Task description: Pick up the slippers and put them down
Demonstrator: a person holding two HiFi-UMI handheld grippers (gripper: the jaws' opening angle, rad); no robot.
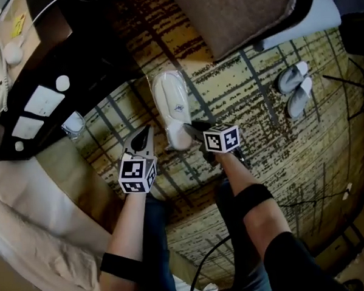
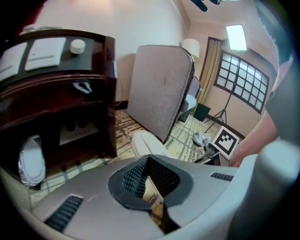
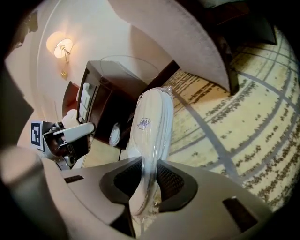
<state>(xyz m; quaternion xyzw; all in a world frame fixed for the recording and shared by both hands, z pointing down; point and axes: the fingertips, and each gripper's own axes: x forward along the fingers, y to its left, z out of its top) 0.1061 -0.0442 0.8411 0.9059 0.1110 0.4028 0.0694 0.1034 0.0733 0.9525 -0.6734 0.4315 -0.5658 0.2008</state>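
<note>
While the right gripper pinched the near end of the plastic-wrapped slippers just beside the dark cabinet, the left gripper hung nearer that cabinet, jaws pressed together and empty. Loose slippers lay on the carpet, well apart from the cabinet.

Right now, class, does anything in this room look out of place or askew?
Mildly, yes. A loose pair of slippers lies out on the open carpet, staggered rather than lined up. The wrapped slippers are pinched at one end only by the right gripper.
</note>
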